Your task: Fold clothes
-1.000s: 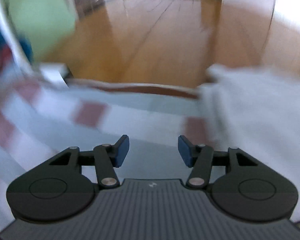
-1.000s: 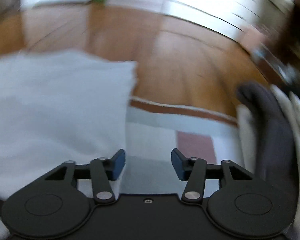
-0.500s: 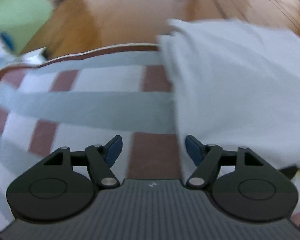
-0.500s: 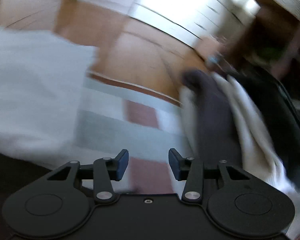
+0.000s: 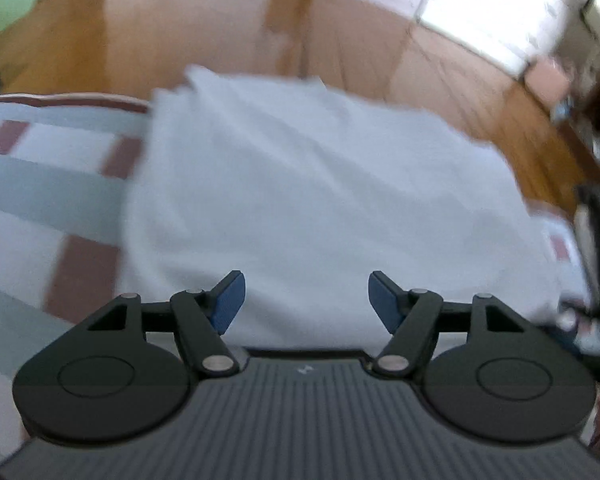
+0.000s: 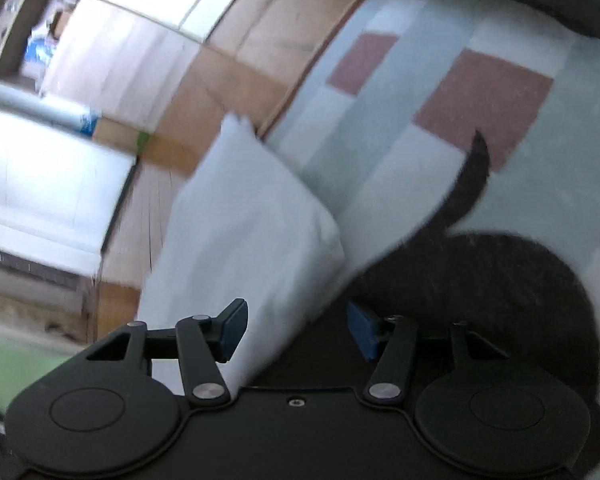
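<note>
White garment (image 5: 320, 200): lay folded on the checked cover (image 5: 40, 192), at its far edge by the wood floor (image 5: 180, 28).
Left claw (image 5: 306, 300): I had it spread wide, empty, above the garment.
Right claw (image 6: 296, 328): parted, gripping nothing, beside a dark garment (image 6: 500, 280).

You have no readable text, label, brand name or number in either view. The only mark is a small pale emblem (image 5: 304, 370) on the ribbed grey housing of your left gripper, just behind the fingers; it is a symbol, too small and soft to read as a letter. The blue-and-white item (image 6: 87, 121) far off in your right wrist view is too blurred to show any print.
</note>
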The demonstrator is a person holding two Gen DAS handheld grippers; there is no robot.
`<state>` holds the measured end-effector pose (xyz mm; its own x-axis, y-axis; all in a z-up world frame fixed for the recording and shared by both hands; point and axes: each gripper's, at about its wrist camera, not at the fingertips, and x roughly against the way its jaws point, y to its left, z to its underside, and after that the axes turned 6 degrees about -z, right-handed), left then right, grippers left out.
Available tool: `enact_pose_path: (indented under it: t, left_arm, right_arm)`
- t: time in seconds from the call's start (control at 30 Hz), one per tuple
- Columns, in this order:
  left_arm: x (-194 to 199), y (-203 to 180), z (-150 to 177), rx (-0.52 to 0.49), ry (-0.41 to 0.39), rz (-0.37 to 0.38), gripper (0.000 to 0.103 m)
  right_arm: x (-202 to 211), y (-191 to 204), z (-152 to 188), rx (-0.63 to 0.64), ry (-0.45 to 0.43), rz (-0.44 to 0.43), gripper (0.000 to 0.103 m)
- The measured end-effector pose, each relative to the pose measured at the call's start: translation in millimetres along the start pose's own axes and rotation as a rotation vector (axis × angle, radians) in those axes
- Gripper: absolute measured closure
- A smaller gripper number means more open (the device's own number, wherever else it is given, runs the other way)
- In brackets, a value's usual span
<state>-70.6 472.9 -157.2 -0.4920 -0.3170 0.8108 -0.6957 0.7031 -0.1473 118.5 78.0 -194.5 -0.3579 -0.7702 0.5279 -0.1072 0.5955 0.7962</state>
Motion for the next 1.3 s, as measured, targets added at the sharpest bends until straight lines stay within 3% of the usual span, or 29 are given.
enact_pose_path:
  t: [0.13,0.2,0.27,0.4,0.5,0.53,0.63,0.73,0.8,0.87,0.97,1.03,1.3]
  left_arm:
    - [-20.6,-14.5,-3.3,-0.119,0.011,0.001,0.035]
    - [-26.2,-15.9,-3.8,-0.132,0.065,0.027,0.035]
    - [-25.7,-11.2,-6.6,-0.103,0.102,0.035,0.035]
    - [-27.3,29.9,-22.8,0.115,0.208,0.157,0.035]
    - [-26.9,72.8,-37.3,0.31,0.202,0.263,0.039]
    - [-25.0,90.7,-43.3,0.385,0.175,0.302,0.045]
    - [-17.9,136.3,-57.8,0.497,0.097,0.403,0.045]
    - [-16.5,178.6,-61.3,0.561,0.035,0.548,0.044]
    - [-25.9,198.3,-56.2,0.588,0.056,0.584,0.043]
    - [-33.6,212.0,-49.0,0.621,0.088,0.555,0.043]
    - [-35.2,216.5,-42.0,0.653,0.093,0.456,0.045]
    - [-27.4,215.8,-42.7,0.642,0.068,0.42,0.045]
    - [-4.3,207.0,-58.9,0.573,-0.021,0.531,0.038]
  right_arm:
    - [-26.4,15.3,-10.4,0.114,-0.029,0.017,0.042]
    - [-40.9,23.5,-15.3,0.17,-0.035,0.016,0.085]
    - [-50.9,45.8,-23.5,0.252,-0.047,0.029,0.085]
    - [-67.1,123.6,-22.0,0.607,-0.049,0.041,0.085]
    - [-77.7,188.8,0.2,0.822,-0.013,-0.026,0.085]
    - [-84.8,207.6,6.9,0.829,0.008,-0.085,0.085]
    - [-113.5,256.2,37.7,0.789,0.124,-0.267,0.085]
    - [-145.6,287.3,84.4,0.8,0.282,-0.366,0.085]
    - [-167.5,287.1,123.5,0.832,0.397,-0.346,0.085]
    - [-186.1,281.0,161.8,0.9,0.48,-0.284,0.085]
    - [-206.4,262.6,187.9,0.92,0.519,-0.232,0.086]
    - [-201.3,253.4,196.7,0.901,0.493,-0.23,0.086]
    - [-143.9,276.9,178.6,0.905,0.454,-0.428,0.086]
